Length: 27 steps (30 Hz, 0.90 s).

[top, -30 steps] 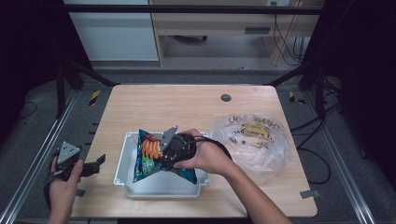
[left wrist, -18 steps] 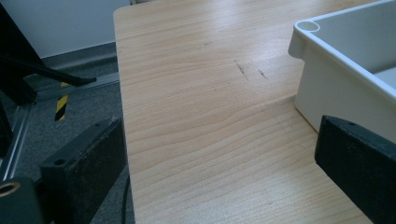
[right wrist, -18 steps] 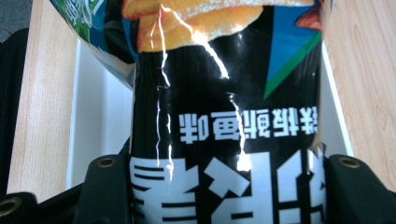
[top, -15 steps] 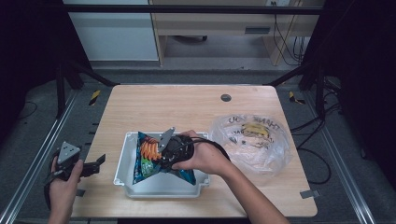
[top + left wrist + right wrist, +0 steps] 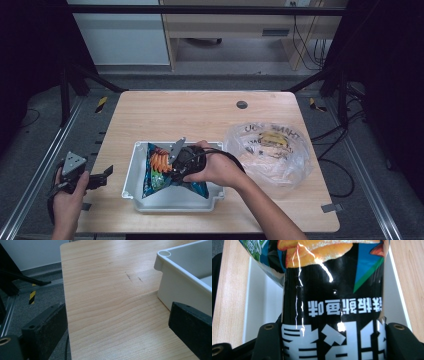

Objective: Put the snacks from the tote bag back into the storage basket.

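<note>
- Snack bag lies in the white tray on the bench, right claw over it.
- Left claw, released, waits beside the tray.
- Right claw straddles the bag, apparently clenched; next step, likely letting go inside the tray.

We see a clear plastic bag on the right side of the wooden table, with something yellow inside it. A small dark round hole sits near the far edge of the table. Black cables hang behind it.
</note>
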Each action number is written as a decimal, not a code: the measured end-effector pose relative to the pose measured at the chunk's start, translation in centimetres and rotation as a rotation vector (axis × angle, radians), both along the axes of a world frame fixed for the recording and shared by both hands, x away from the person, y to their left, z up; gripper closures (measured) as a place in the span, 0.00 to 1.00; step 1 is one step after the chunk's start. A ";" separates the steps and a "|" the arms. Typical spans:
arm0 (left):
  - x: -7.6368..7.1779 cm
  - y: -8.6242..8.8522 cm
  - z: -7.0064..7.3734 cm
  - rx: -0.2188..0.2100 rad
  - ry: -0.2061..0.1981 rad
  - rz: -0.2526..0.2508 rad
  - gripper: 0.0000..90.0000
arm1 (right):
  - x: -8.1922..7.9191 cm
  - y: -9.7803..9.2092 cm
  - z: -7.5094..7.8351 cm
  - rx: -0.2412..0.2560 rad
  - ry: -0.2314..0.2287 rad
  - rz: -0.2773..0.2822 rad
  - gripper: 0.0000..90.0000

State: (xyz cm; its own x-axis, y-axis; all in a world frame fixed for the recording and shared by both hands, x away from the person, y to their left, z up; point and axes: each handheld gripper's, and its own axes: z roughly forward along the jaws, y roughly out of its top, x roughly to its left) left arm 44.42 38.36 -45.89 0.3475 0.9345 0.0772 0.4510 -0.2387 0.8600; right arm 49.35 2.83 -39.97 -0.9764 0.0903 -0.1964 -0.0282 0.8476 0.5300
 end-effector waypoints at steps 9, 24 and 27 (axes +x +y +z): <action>0.0 0.0 0.0 0.003 -0.001 -0.001 0.02 | 0.2 -0.3 -0.6 0.002 0.012 -0.007 0.46; 0.0 0.0 0.0 0.006 -0.002 -0.001 0.02 | 0.5 -0.3 -1.6 -0.005 0.026 -0.012 0.46; 0.0 0.0 0.0 0.006 -0.003 -0.001 0.02 | 0.6 -0.2 -1.9 -0.007 0.027 -0.009 0.46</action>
State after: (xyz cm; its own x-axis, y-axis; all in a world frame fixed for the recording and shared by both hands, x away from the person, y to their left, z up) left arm 44.44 38.34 -45.89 0.3478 0.9338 0.0841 0.4484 -0.2444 0.8597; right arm 49.93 2.65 -41.87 -0.9805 0.0984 -0.1701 -0.0056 0.8513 0.5246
